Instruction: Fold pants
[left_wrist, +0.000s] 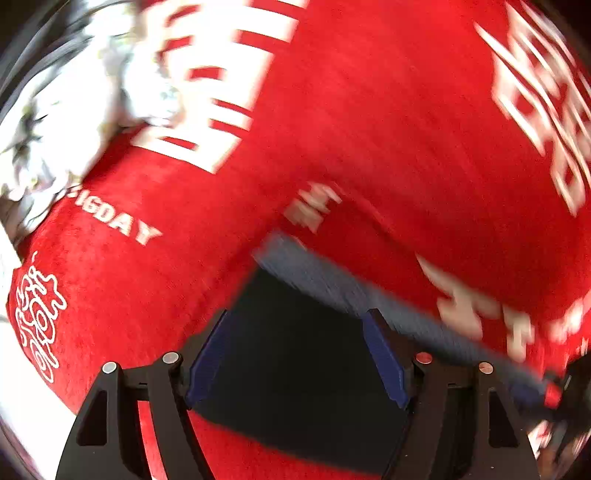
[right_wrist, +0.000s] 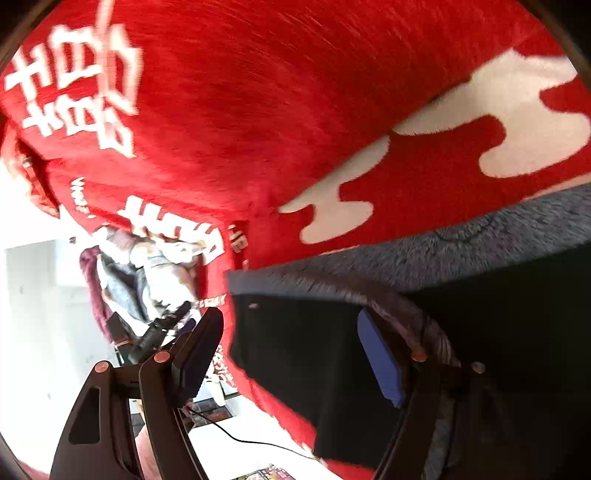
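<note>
Dark pants (left_wrist: 295, 350) with a grey-blue fleecy waistband (left_wrist: 332, 284) lie on a red blanket (left_wrist: 369, 110) with white lettering. My left gripper (left_wrist: 299, 325) is open, its blue-padded fingers (left_wrist: 384, 354) spread over the dark cloth near a corner of it. In the right wrist view the same dark pants (right_wrist: 295, 354) and their grey band (right_wrist: 461, 243) fill the lower right. My right gripper (right_wrist: 291, 325) is open, its fingers either side of the pants' corner. Both views are motion-blurred.
A heap of pale patterned clothes (left_wrist: 74, 110) lies at the blanket's far left edge; it also shows in the right wrist view (right_wrist: 155, 273). The red blanket (right_wrist: 258, 110) hangs over an edge, with white floor (right_wrist: 37, 314) and a black cable (right_wrist: 240, 439) below.
</note>
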